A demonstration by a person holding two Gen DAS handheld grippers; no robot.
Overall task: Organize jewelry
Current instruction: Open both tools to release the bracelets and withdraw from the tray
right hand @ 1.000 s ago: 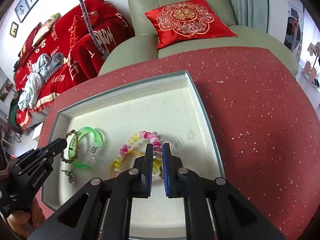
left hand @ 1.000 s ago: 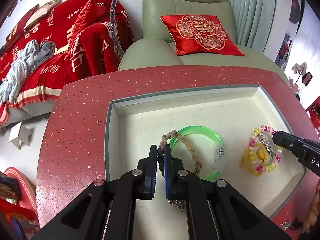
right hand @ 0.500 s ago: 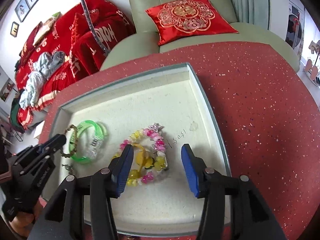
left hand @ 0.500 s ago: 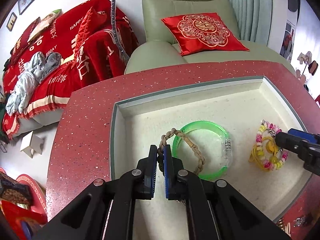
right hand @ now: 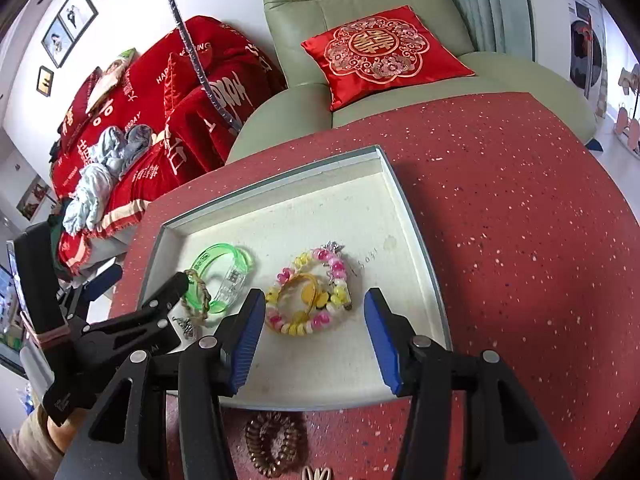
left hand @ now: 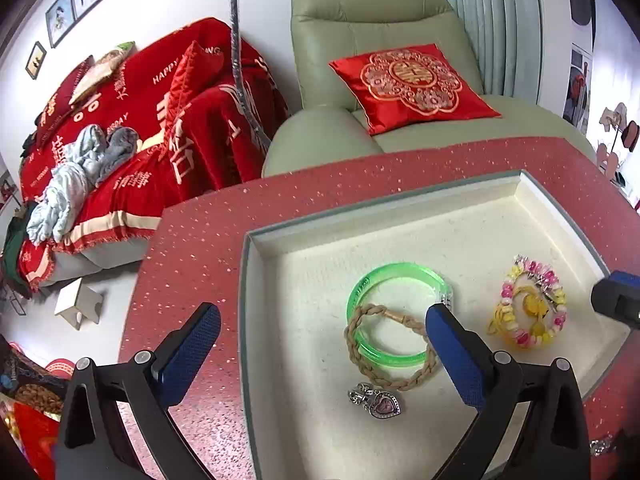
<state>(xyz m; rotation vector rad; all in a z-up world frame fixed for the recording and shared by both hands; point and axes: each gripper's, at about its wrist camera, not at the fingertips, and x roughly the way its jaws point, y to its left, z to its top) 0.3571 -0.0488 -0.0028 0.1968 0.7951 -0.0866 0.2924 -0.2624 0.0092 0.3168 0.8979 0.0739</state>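
A cream-lined tray [left hand: 247, 280] [right hand: 418, 240] sits on the red speckled table [right hand: 520, 240]. In it lie a green bangle [left hand: 400, 268] [right hand: 220, 254], a tan braided bracelet [left hand: 384, 378] [right hand: 198, 288] across it, a silver heart charm [left hand: 378, 400] and a pink-and-yellow beaded bracelet [left hand: 528, 304] [right hand: 280, 280]. My left gripper [left hand: 322, 318] [right hand: 148, 284] is above the bangle and braid, its jaws opening wide and touching nothing. My right gripper [right hand: 314, 300] hangs over the beaded bracelet, its jaws opening, with the pads clear of it.
A brown coil hair tie [right hand: 276, 444] and a small pale ornament [right hand: 316, 474] lie on the table in front of the tray. Behind the table are a green armchair [left hand: 360, 20] with a red cushion [left hand: 408, 80] and a sofa under a red blanket [left hand: 140, 120].
My left gripper let go of the braided bracelet, sprang wide open and drew back, uncovering the silver charm. My right gripper opened off the beaded bracelet and pulled back.
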